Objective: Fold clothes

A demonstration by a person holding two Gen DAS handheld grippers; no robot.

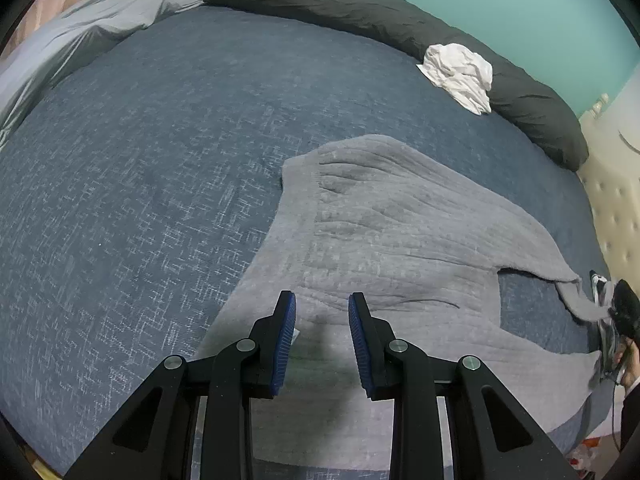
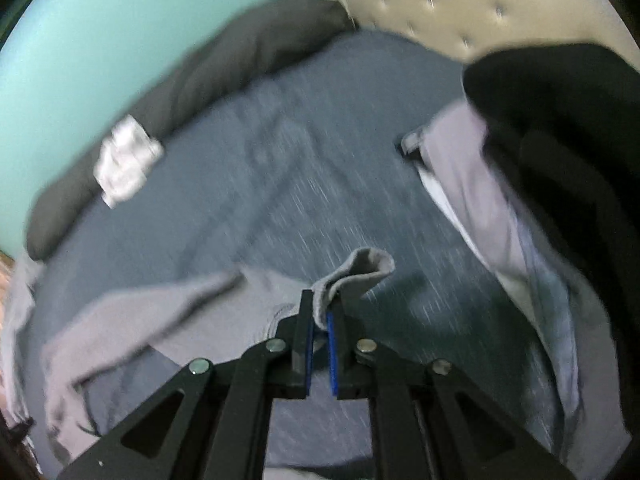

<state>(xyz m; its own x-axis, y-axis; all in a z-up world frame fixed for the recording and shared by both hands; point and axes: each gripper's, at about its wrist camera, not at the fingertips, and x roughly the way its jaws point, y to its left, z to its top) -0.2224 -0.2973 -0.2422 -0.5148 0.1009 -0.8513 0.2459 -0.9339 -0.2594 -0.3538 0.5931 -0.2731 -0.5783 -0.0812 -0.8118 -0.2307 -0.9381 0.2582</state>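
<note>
A grey knit sweater point(image 1: 384, 224) lies spread on the blue bedspread point(image 1: 140, 184). My left gripper point(image 1: 322, 304) hovers open over its near part, nothing between the blue pads. In the blurred right wrist view, my right gripper point(image 2: 322, 300) is shut on the cuff of the grey sleeve point(image 2: 356, 272), lifted off the bed; the rest of the sweater point(image 2: 160, 312) trails to the left. In the left wrist view, the right gripper point(image 1: 624, 312) shows at the far right edge, pulling that sleeve point(image 1: 580, 300).
A crumpled white garment point(image 1: 460, 72) rests against a long dark bolster point(image 1: 360, 8) at the far side. Light grey pillows point(image 1: 92, 36) lie far left. A tufted cream headboard point(image 2: 460, 0) stands to the right. Dark and pale lilac clothes point(image 2: 520, 184) are piled at right.
</note>
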